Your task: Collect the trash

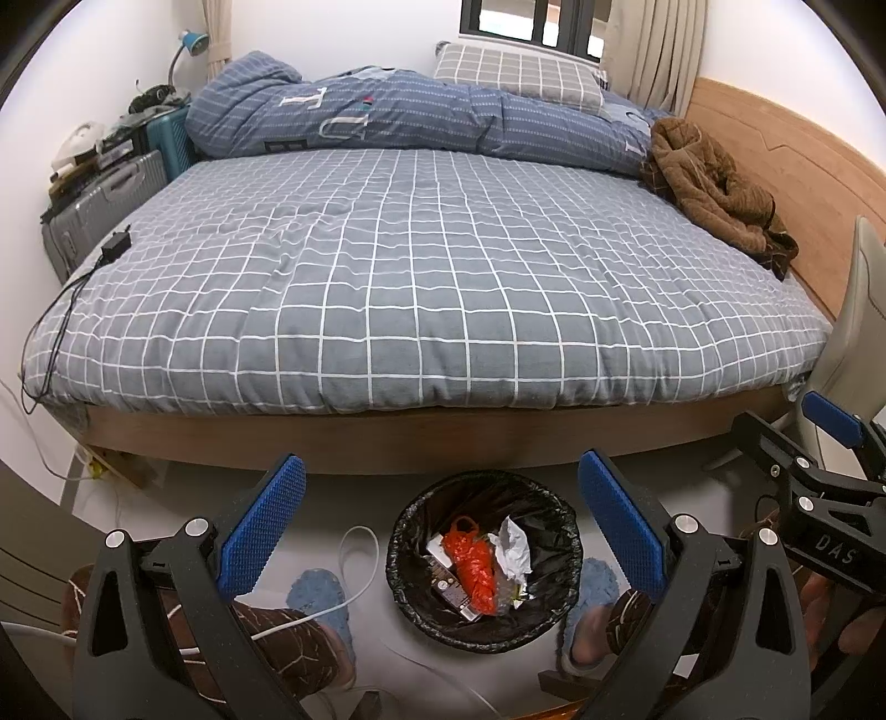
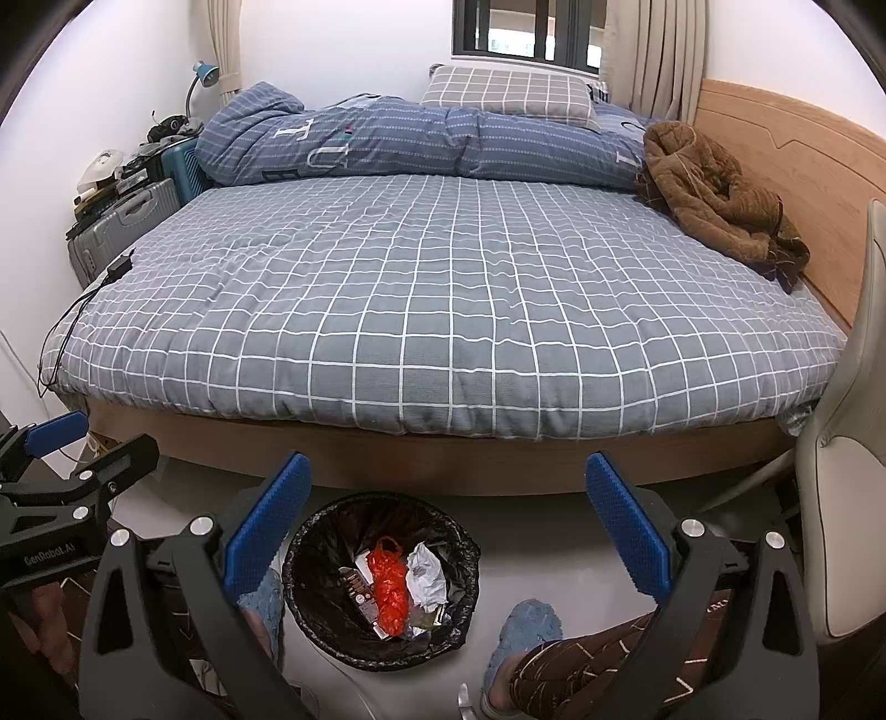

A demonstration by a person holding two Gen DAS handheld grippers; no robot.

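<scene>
The place is a home bedroom. A double bed [image 1: 421,277] is occupying most of the room, and a grey checked sheet [image 2: 443,310] is covering it. A blue quilt [image 1: 387,113] and a checked pillow [image 1: 515,75] are lying along the far side of the bed, under a window [image 2: 526,27] with curtains [image 2: 664,50]. A brown garment [image 1: 714,188] is lying beside the wooden headboard [image 1: 803,166]. Suitcases [image 1: 111,194] and a desk lamp [image 1: 191,44] are standing beyond the bed's far left corner. A lined waste bin [image 1: 407,520] is standing on the floor just in front of the bed, between two slippered feet [image 1: 321,598].
</scene>
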